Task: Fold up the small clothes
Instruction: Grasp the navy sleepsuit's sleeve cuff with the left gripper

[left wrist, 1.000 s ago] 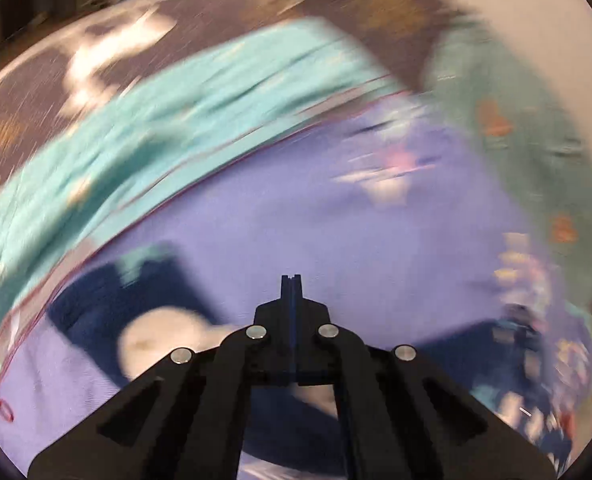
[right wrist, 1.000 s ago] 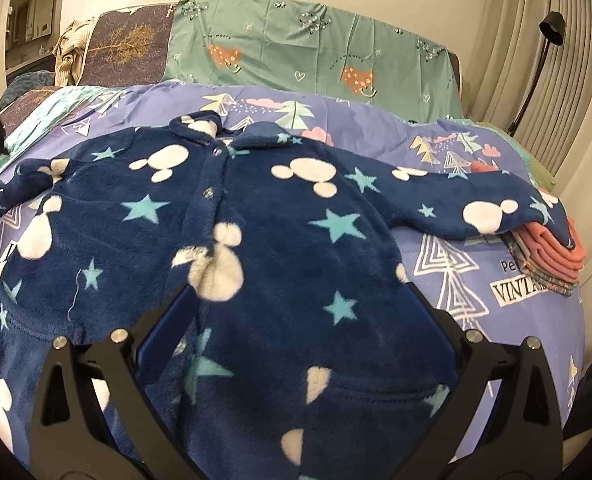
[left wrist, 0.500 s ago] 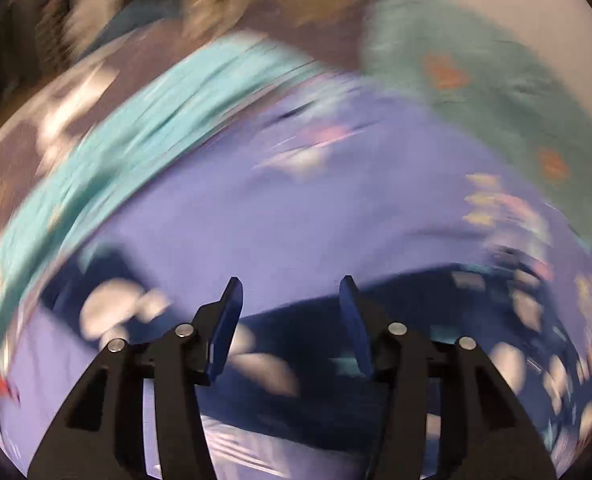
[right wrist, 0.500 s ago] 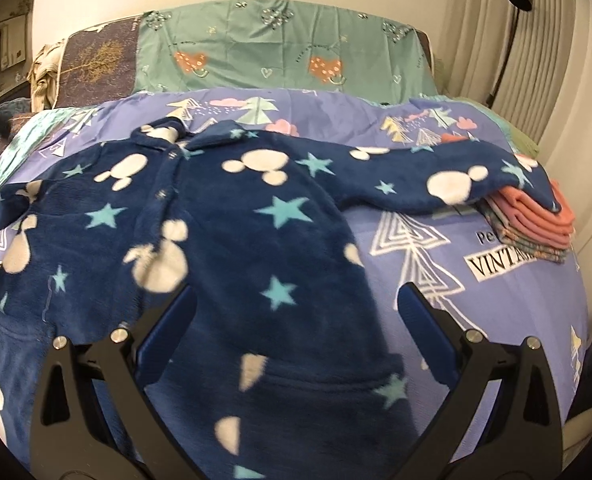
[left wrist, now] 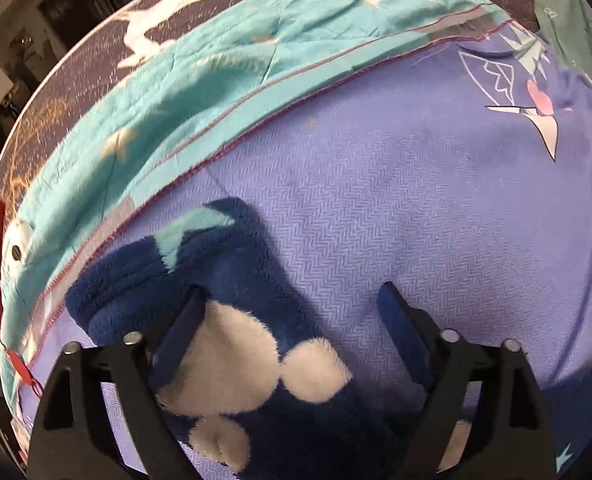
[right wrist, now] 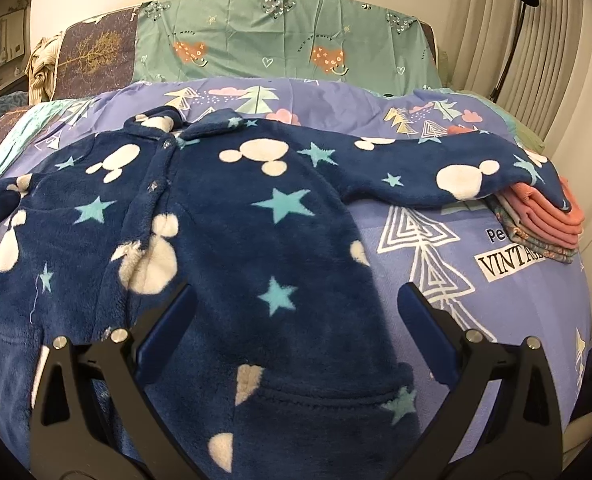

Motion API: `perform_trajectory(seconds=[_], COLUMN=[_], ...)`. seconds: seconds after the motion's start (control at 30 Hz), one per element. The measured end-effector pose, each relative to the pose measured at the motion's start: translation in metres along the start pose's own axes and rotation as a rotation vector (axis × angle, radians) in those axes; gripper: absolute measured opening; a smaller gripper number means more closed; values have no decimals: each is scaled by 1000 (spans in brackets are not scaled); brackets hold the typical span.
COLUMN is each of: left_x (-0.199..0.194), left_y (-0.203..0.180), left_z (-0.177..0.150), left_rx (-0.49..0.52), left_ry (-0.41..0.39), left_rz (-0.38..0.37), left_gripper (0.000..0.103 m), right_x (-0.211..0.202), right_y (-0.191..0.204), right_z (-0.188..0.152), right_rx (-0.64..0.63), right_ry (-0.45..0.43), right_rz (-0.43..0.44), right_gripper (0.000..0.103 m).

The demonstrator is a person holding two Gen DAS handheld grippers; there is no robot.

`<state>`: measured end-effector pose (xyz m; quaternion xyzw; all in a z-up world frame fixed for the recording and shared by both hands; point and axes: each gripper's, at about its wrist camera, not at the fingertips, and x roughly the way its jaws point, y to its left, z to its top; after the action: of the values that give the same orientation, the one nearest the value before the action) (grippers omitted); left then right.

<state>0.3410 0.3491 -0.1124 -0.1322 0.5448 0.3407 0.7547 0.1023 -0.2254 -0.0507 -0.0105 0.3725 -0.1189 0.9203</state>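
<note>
We see the navy fleece pajama top (right wrist: 224,216) spread flat on the bed (right wrist: 515,304), left hand-held gripper (left wrist: 292,312) opening over its sleeve cuff (left wrist: 200,276) to grasp it, right hand-held gripper (right wrist: 296,308) open, empty above the hem.

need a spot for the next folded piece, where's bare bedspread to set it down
Bare purple bedspread lies between the navy fleece jacket and the folded pink stack, below the jacket's outstretched sleeve. Another bare strip runs between the collar and the green pillows. The middle is crowded: the jacket covers it.
</note>
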Motion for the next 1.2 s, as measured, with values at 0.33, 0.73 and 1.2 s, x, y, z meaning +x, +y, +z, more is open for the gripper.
perform_trajectory(seconds=[0.33, 0.73, 1.2], left_x=[-75, -286, -241], left_y=[34, -82, -208], left_z=[4, -89, -284], left_rx=[-8, 476, 1018], left_ry=[-166, -515, -356], left_rz=[-200, -825, -864], left_gripper=[3, 3, 17], right_x=[-5, -8, -2], right_y=[-10, -19, -46], right_z=[0, 0, 15], right_rx=[35, 67, 153], right_ry=[-25, -35, 34], right_rz=[40, 46, 213], right_gripper=[101, 101, 94])
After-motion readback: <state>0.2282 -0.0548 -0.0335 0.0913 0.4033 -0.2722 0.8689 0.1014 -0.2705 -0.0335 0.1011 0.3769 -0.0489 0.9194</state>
